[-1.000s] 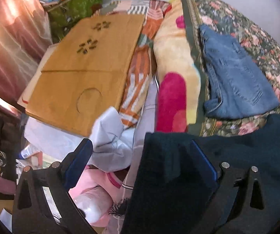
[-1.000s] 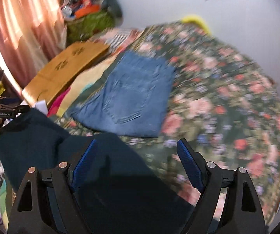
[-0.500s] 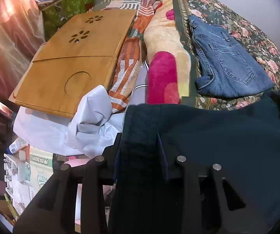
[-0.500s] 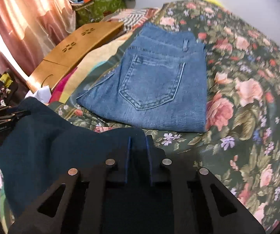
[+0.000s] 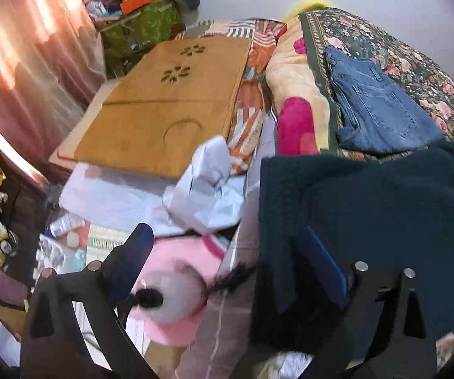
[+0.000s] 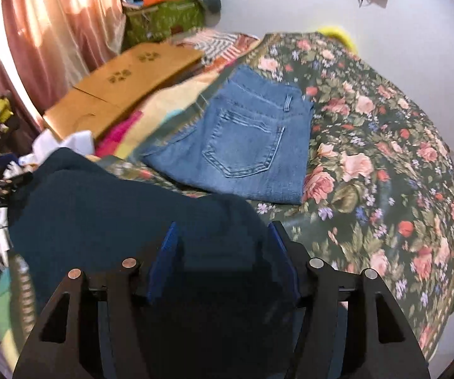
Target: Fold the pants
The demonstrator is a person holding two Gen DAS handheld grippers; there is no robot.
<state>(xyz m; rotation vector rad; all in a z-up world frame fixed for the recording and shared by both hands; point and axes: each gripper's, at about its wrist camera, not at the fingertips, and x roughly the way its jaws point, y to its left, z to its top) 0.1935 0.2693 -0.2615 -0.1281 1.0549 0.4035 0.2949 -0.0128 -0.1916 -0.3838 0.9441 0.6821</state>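
Dark teal pants [image 5: 369, 205] lie folded on the near edge of the floral bed cover [image 5: 416, 63]. My left gripper [image 5: 224, 237] hangs over their left edge. Its jaws are opening wide, the right finger sits over the cloth, and the left finger is out over the clutter. In the right wrist view the same pants [image 6: 116, 208] fill the foreground. My right gripper [image 6: 224, 227] straddles a bulge of that cloth with its jaws opening, and the pads stand off the fabric. Folded blue jeans [image 6: 246, 148] rest further back on the bed.
A wooden lap table [image 5: 170, 110] lies left of the bed on striped bedding. A cream and pink blanket [image 5: 296, 94] runs along the bed's left side. Crumpled white cloth [image 5: 208, 189] and a pink item [image 5: 176, 284] sit below. Curtain [image 5: 21, 79] and a green bag [image 5: 151, 28] stand behind.
Both grippers stood open a second ago, shut on the dark pants half a second ago, and have now let go. Both have drawn back from the cloth, and the left one has also shifted left.
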